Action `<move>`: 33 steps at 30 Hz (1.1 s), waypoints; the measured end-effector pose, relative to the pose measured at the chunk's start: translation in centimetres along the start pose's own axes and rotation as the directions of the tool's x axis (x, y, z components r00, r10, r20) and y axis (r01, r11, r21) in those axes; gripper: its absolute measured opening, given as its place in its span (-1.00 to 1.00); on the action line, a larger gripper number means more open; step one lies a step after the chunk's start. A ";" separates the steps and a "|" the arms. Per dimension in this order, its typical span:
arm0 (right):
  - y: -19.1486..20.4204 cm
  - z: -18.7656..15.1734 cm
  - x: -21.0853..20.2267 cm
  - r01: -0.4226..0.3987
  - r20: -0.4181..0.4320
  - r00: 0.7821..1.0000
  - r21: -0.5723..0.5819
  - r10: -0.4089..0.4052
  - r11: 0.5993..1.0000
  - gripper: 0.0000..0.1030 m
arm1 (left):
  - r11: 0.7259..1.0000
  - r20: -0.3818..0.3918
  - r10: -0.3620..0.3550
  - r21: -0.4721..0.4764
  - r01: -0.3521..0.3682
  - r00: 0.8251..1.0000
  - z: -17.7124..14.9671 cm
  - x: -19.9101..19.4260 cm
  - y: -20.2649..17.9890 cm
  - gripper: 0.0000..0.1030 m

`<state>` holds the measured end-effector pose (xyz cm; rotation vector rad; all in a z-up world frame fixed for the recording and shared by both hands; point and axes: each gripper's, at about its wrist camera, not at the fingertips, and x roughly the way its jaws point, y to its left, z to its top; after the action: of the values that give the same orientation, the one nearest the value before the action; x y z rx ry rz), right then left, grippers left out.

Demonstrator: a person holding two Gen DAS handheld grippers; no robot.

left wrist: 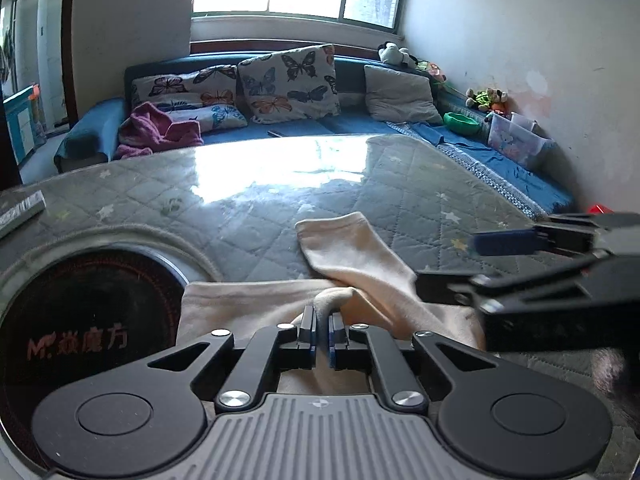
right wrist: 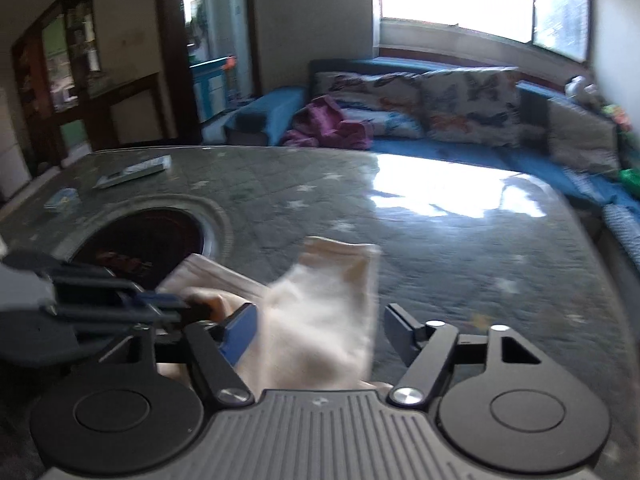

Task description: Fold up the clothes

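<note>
One cream garment [left wrist: 360, 264] lies rumpled near the tabletop's [left wrist: 248, 192] front edge, one part folded across. The left gripper [left wrist: 322, 326] pinches a fold; the right gripper [right wrist: 320, 330] is spread around it. The round burner [left wrist: 80, 320] beside it reads "M" plus Chinese characters.

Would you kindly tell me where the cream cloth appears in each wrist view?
Left wrist: the cream cloth lies low centre, pinched by the left gripper.
Right wrist: the cloth sits low centre between the open right gripper's fingers.
Shared landmark: the purple garment on the sofa.
</note>
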<state>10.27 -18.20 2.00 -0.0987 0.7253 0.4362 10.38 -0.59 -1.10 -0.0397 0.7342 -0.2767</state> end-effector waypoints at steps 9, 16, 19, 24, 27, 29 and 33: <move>1.6 0.9 3.5 -0.106 -0.095 0.990 0.001 0.105 0.994 -0.61 | 0.999 -0.004 -0.013 -0.033 0.012 1.000 -0.9 0.3 1.0 -0.88; 1.0 0.3 2.2 -0.044 -0.051 0.998 0.003 0.044 0.999 -0.93 | 0.999 0.011 -0.004 -0.047 0.004 1.000 -0.8 -0.2 1.0 -0.88; 0.2 0.2 0.3 0.011 0.002 1.000 0.012 -0.011 1.000 -0.93 | 0.999 0.050 0.011 -0.047 -0.009 0.999 -0.4 -1.6 1.0 -0.88; -2.5 -0.6 -4.3 0.122 0.080 0.989 0.053 -0.126 0.991 -0.93 | 0.997 0.117 0.054 -0.068 -0.047 0.992 -0.2 -5.0 1.7 -0.89; -3.9 -1.7 -6.8 0.182 0.099 0.977 0.090 -0.190 0.979 -0.93 | 0.993 0.152 0.086 -0.087 -0.074 0.985 -0.4 -7.4 2.4 -0.89; -4.6 -2.6 -8.2 0.214 0.107 0.968 0.107 -0.226 0.971 -0.93 | 0.990 0.171 0.113 -0.098 -0.097 0.979 -0.9 -9.1 3.0 -0.89; -6.0 -5.3 -11.7 0.282 0.123 0.946 0.153 -0.301 0.947 -0.93 | 0.979 0.194 0.180 -0.134 -0.156 0.964 -2.4 -12.8 4.9 -0.89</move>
<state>1.72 -29.05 5.40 -0.0463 0.5830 0.1082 0.87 7.59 4.82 -0.1159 0.5433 -0.0646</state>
